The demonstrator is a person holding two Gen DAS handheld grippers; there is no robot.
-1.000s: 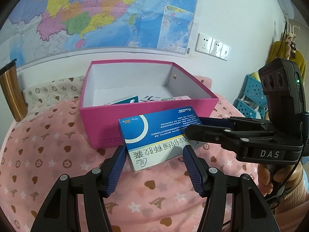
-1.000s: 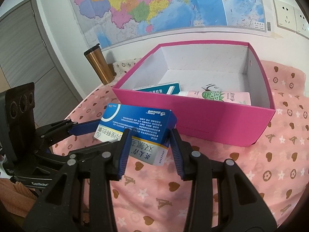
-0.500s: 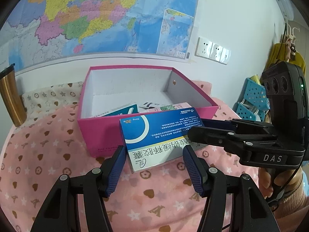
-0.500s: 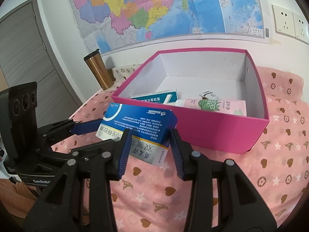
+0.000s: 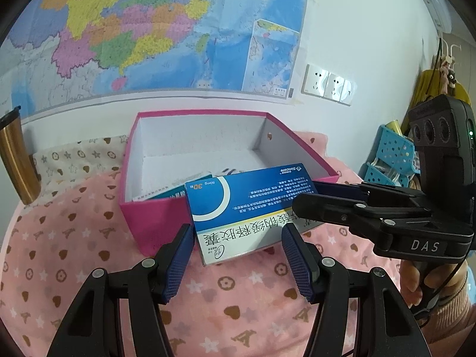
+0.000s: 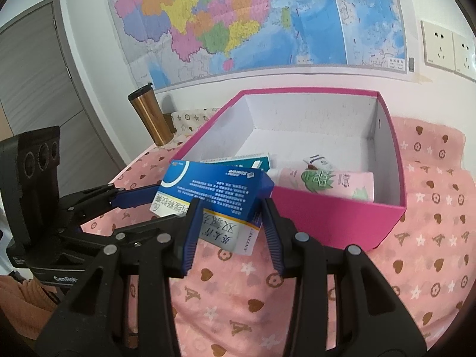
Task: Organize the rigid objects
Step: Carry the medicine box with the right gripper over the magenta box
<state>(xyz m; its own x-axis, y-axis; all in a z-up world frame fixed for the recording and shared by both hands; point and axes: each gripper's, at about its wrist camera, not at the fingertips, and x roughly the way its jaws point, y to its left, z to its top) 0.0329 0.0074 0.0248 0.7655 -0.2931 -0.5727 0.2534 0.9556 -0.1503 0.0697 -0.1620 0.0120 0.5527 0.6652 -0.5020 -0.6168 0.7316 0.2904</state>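
The right gripper (image 6: 230, 223) is clamped on the blue-and-white medicine box (image 6: 214, 196), its ribbed blue pads pressed against the box's two narrow sides. The left gripper (image 5: 238, 255) has the same box (image 5: 253, 208) between its fingers; the left pad meets the box's near corner, while a sliver of space shows beside the right pad, so whether it truly grips I cannot tell. The box hangs tilted above the pink patterned cloth (image 6: 416, 253), just at the near wall of the open magenta box (image 6: 342, 217), not yet inside it. Within that box lie a teal-and-white carton (image 6: 255, 160) and a pale pink packet with green print (image 6: 336, 181), side by side along the near wall. A copper tumbler (image 6: 148, 119) stands upright near the wall, well apart, beneath a coloured map (image 6: 238, 20).
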